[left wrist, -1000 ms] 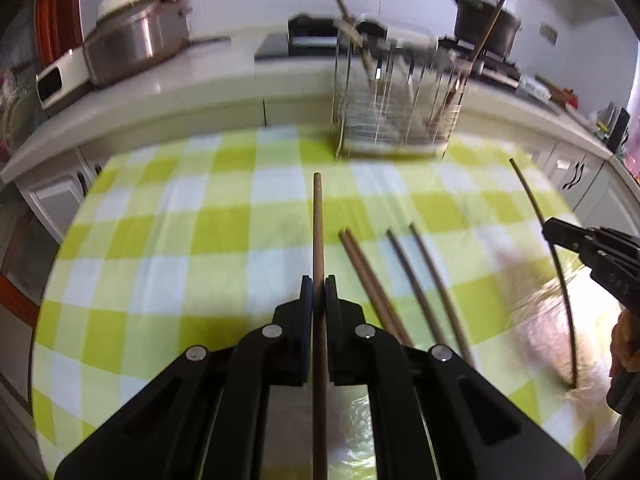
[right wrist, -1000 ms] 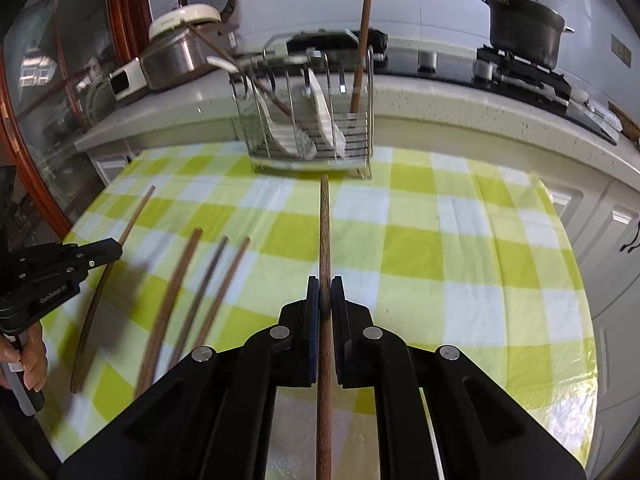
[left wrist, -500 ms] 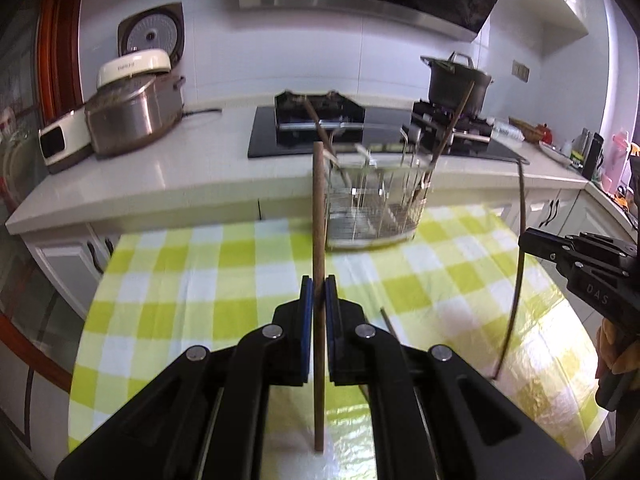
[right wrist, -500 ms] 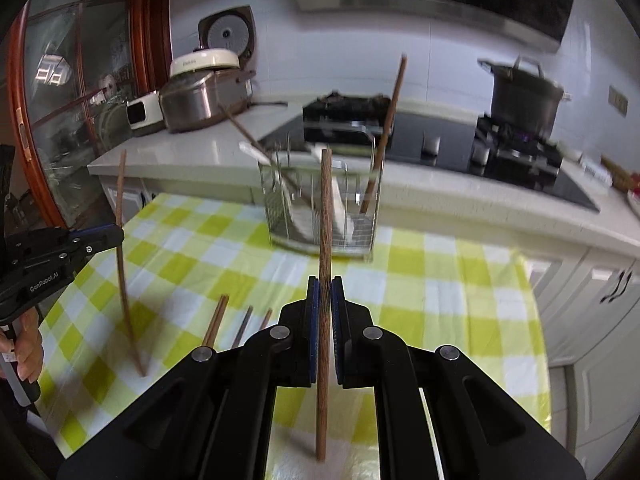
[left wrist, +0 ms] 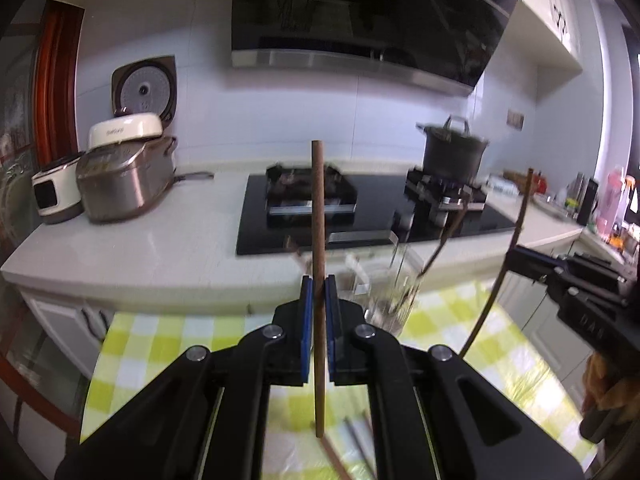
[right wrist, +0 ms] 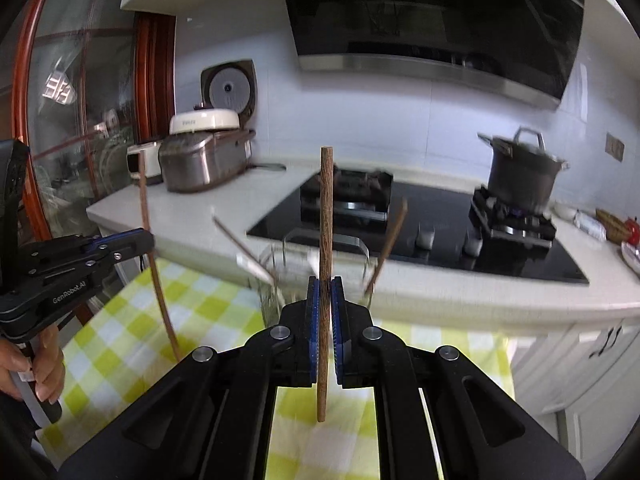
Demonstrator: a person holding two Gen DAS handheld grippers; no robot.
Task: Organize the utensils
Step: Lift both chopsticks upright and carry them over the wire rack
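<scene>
Kitchen counter (left wrist: 168,248) behind, checked cloth (right wrist: 120,320) lower frame; left gripper (left wrist: 319,292) and right gripper (right wrist: 325,292) each clamped on upright chopstick (left wrist: 319,216).

Matt wooden chopstick (left wrist: 319,240) in matt black plastic left claw (left wrist: 319,304) with blue ridged pads (left wrist: 306,320); wire metal rack (right wrist: 280,276); glossy checked tablecloth (right wrist: 192,300); glossy black glass hob (left wrist: 376,216); brushed-steel cooker (left wrist: 124,184); smooth pale stone bench (left wrist: 120,248).

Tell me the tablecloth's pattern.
Yellow-green and white checks on the tablecloth, clearest in the right wrist view.
</scene>
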